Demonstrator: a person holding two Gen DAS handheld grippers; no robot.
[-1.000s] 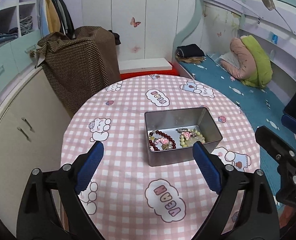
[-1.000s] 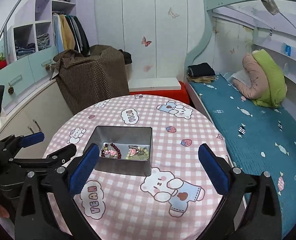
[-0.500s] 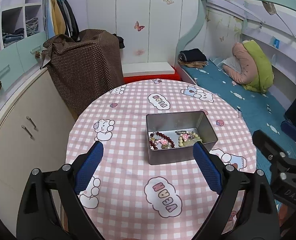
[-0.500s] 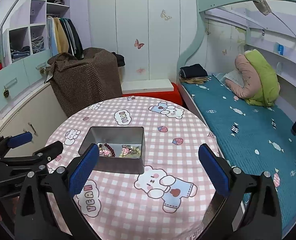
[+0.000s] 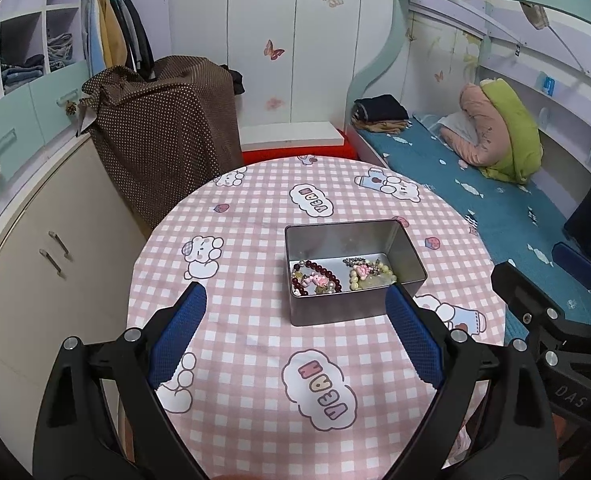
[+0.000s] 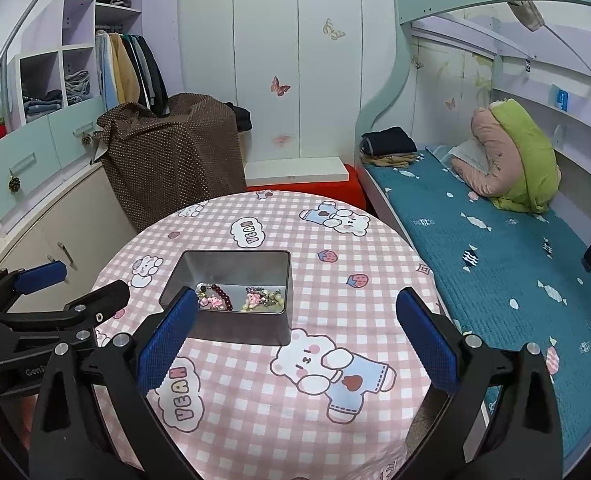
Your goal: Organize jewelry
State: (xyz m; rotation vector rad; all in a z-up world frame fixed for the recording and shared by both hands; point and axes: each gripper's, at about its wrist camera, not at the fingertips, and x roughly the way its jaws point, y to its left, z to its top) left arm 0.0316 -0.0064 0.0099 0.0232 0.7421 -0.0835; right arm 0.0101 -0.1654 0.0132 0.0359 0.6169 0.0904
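An open metal tin [image 5: 335, 312] [image 6: 239, 326] stands on the round table with a pink checked cloth [image 5: 255, 360] [image 6: 355, 264]. Inside lie a dark red bead bracelet [image 5: 315, 274] [image 6: 219, 292] with a pink charm and a pale bead bracelet [image 5: 371, 274] [image 6: 261, 300]. My left gripper [image 5: 295, 324] is open and empty, held above the table's near edge, short of the tin. My right gripper [image 6: 295, 328] is open and empty, also back from the tin. Each gripper shows at the edge of the other's view.
A chair draped in brown dotted cloth [image 5: 167, 136] stands behind the table. Cabinets [image 5: 35, 240] run along the left. A bed with a teal cover [image 6: 495, 248] runs along the right, with a pink and green pillow [image 6: 515, 152].
Both grippers have pulled back and up from the tin, so the table looks smaller and farther. The tin and jewelry have not moved.
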